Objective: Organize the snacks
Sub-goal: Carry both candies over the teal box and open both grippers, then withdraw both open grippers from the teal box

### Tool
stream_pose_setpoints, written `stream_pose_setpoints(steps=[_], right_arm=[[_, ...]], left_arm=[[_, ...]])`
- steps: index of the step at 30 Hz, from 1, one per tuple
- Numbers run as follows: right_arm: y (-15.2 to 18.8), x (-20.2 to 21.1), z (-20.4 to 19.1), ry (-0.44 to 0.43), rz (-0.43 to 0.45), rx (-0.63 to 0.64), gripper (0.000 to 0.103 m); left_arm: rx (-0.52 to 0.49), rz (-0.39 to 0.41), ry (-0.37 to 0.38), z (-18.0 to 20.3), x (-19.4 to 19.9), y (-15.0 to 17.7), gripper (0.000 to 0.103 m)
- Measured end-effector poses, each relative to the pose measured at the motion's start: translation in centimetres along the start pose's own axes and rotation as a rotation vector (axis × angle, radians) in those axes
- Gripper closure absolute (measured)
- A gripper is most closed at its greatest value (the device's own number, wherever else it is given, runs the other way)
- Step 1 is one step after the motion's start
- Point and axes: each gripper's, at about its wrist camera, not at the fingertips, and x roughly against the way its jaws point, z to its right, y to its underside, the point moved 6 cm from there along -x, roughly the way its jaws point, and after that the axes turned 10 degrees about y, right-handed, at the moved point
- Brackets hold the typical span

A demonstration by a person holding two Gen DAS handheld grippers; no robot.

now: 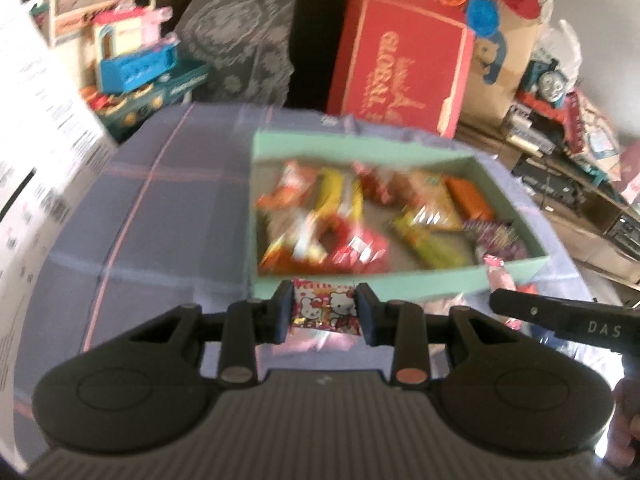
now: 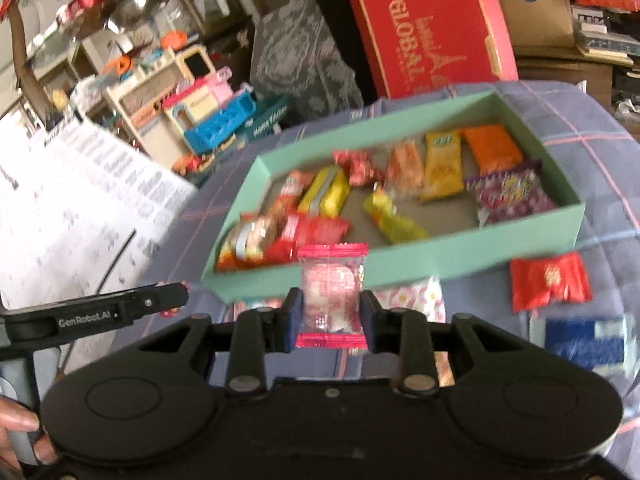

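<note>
Both grippers carry a snack just in front of the green box (image 2: 400, 258). On the left wrist view, the left gripper (image 1: 323, 312) has its two fingers (image 1: 282, 312) drawn in narrow and pinching a small cat packet (image 1: 326, 308) by its side edges; the packet faces the camera, with its lower end hanging below the pads. Just past it stands the near wall of the box (image 1: 360, 280), so the packet sits before that wall, not inside.

On the right wrist view, the right gripper (image 2: 331, 316) is likewise pinched in, its fingers (image 2: 294, 320) pressing the two sides of a clear pink-edged packet (image 2: 332, 292), which stands upright between them and rises above the pads, covering part of the box's near wall.

The box rests on a plaid cloth (image 2: 600, 152) and holds a blurred spread of wrapped snacks (image 2: 328, 188): yellow, orange, red and one purple. Outside it, on the cloth to the right, lie a red packet (image 2: 550, 282) and a blue packet (image 2: 584, 344), both apart from the box. A pale floral packet (image 2: 412, 296) lies touching or just beside the near wall; which, I cannot tell.
</note>
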Motion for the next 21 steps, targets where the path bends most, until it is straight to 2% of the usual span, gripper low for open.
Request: stream_pose_setpoints(steps=[7, 13, 16, 17, 18, 19, 20, 21], right_arm=[[-4.4, -1.1, 1.1, -0.006, 0.036, -0.06, 0.073], [-6.6, -3.8, 1.4, -0.007, 0.003, -0.091, 0.073], [-7.1, -5.2, 1.6, 0.005, -0.01, -0.104, 0.069], [-7.1, -5.3, 1.7, 0.009, -0.009, -0.109, 0.063], [-7.3, -5.6, 1.8, 0.009, -0.009, -0.115, 0.055], [-7.5, -5.8, 1.9, 0.006, -0.009, -0.124, 0.032], [-7.7, -5.8, 2.0, 0.004, -0.003, -0.134, 0.009], [-7.9, -5.7, 2.1, 0.002, 0.011, -0.142, 0.003]], left_arm=[[-0.079, -0.011, 0.048, 3.7, -4.3, -4.0, 0.07], [-0.117, -0.055, 0.058, 5.7, -8.3, -4.9, 0.07], [-0.125, -0.071, 0.047, 5.6, -9.9, -5.0, 0.066], [-0.128, -0.073, 0.037, 5.5, -10.2, -5.0, 0.059], [-0.13, -0.079, 0.027, 5.4, -10.6, -5.0, 0.04], [-0.128, -0.081, 0.017, 5.2, -10.8, -5.0, 0.029], [-0.127, -0.072, 0.004, 5.0, -10.9, -5.0, 0.008], [-0.128, -0.058, -0.009, 4.8, -10.8, -5.0, 0.0]])
